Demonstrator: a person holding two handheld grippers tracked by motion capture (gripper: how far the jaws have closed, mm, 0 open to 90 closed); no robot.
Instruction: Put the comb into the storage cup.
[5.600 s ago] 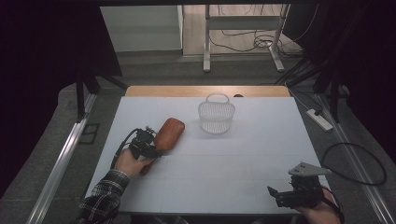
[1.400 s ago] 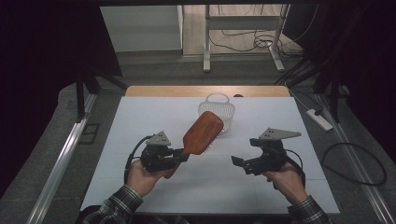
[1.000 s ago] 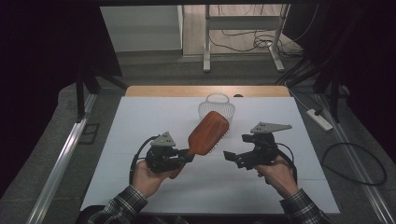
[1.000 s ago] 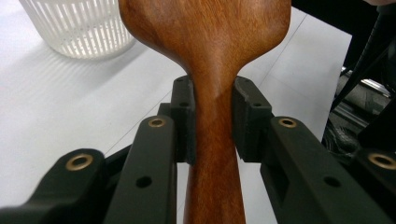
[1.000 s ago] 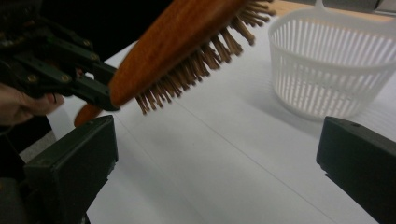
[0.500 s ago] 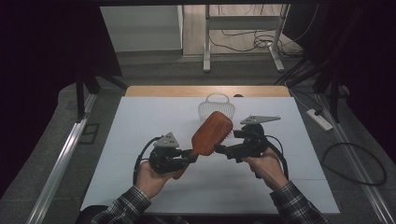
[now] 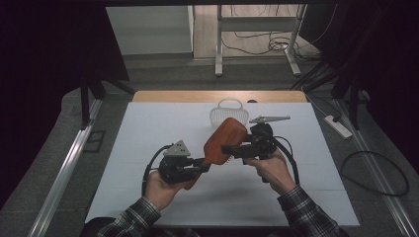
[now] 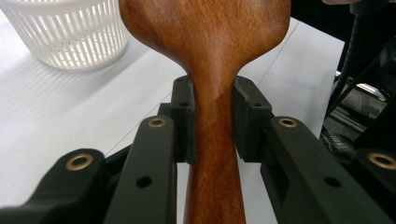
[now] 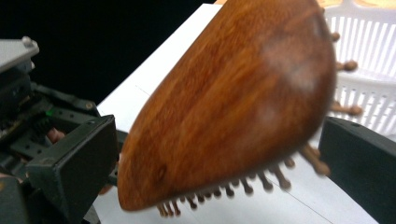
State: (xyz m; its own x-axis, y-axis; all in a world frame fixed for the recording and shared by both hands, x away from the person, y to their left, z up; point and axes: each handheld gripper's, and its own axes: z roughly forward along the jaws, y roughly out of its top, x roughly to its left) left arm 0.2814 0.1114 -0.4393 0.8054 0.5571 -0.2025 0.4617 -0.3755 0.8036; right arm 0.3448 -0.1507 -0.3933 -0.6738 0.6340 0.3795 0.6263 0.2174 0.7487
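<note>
Left tool (image 7: pixel 201 167) pinches wooden hairbrush (image 7: pixel 225 140) handle, right tool (image 7: pixel 232 148) spread around its head, just before white basket (image 7: pixel 226 112).

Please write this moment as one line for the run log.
left hand-held gripper: shut on wooden hairbrush handle | right hand-held gripper: open around brush head | white basket: behind

White plastic basket (image 7: pixel 226 112) stands upright near the far edge of the white table top (image 7: pixel 148 138), its slotted wall intact. Wooden strip (image 7: pixel 168 96) runs along the table's far side. Grey floor beyond carries a metal frame with 2 legs (image 7: pixel 217 44), loose cables (image 7: pixel 257 42) and a power strip (image 7: pixel 339 126).
</note>
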